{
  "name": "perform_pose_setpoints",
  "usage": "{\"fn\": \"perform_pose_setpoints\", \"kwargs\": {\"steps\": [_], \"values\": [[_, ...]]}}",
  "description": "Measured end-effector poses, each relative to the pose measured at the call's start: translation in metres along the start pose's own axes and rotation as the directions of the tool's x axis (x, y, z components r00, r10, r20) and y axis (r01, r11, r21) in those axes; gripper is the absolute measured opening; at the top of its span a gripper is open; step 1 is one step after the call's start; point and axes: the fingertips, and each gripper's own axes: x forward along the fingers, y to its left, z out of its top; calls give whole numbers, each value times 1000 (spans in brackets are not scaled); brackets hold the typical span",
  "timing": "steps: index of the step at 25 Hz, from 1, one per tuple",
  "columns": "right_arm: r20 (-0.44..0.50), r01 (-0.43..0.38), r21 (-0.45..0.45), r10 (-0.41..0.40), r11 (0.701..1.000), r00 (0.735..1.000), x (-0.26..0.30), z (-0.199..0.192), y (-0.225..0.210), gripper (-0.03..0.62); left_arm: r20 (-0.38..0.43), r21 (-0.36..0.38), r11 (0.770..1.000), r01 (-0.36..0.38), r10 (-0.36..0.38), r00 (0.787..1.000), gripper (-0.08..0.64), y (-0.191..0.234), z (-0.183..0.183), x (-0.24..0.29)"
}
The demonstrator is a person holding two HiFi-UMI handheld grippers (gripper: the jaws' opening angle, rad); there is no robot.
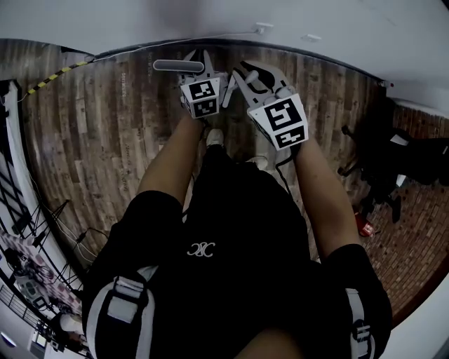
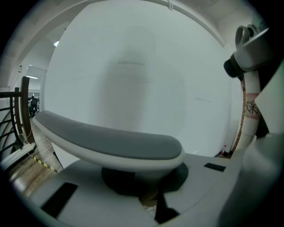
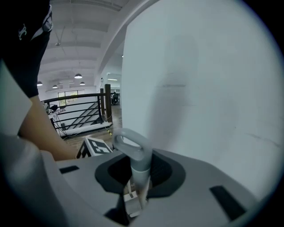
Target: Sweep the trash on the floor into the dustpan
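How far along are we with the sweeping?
Done: both tools look picked up. In hand: the left gripper is shut on a broad grey handle, the right gripper on a thin loop-ended handle, both raised near the wall. Left: all the sweeping; no trash or dustpan tray shows on the wooden floor here.

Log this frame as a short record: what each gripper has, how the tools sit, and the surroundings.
left gripper: fingers shut on a flat grey handle
right gripper: fingers shut on a looped grey handle
handle pose: both held up in front of the person, side by side
lower ends of handles: hidden, so what each handle belongs to cannot be told
floor: wooden floor
ahead: white wall
right side: black office chair
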Motion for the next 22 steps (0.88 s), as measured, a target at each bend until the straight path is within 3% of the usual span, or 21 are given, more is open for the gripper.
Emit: {"fn": "perform_pose_setpoints", "kwargs": {"steps": [9, 22], "values": [[34, 69, 30, -70, 997, 997, -22, 19, -22, 81, -26, 11, 1000, 13, -13, 1000, 23, -2, -1, 7], [132, 210, 61, -216, 976, 967, -130, 22, -44, 80, -74, 19, 1000, 13, -12, 997, 23, -6, -5, 4]]}}
